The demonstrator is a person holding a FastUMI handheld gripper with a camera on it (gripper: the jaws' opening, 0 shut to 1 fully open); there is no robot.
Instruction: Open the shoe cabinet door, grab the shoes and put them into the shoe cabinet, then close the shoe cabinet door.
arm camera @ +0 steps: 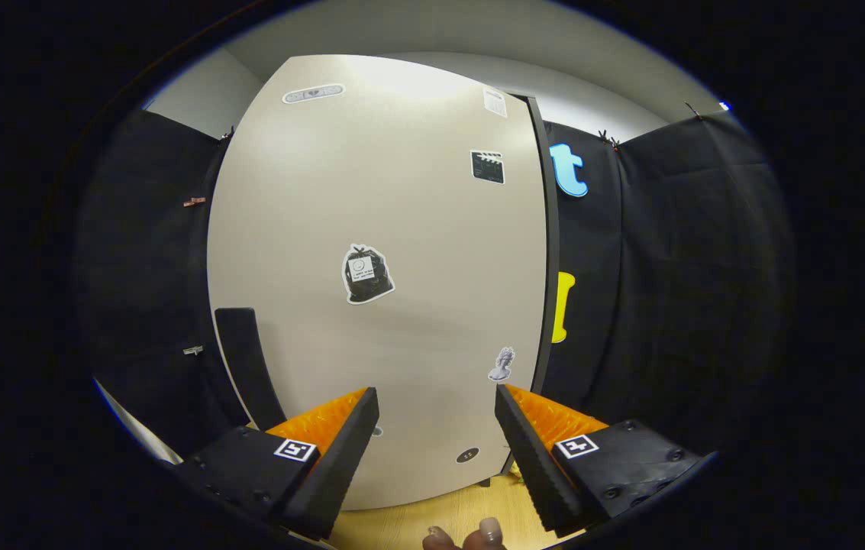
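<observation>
Wooden floor [409, 523], black chair back [245, 359]

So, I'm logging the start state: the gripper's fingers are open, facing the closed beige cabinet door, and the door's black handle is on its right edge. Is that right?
Not quite: the black handle sits at the door's left edge, just beyond the left finger. The rest holds in the gripper view: the gripper is open, with nothing between its fingers, facing the closed beige cabinet door.

Wood floor [401, 527]; shoe cabinet [379, 229] standing on it.

Stickers on cabinet door [379, 252]: print too small, nothing legible.
</observation>
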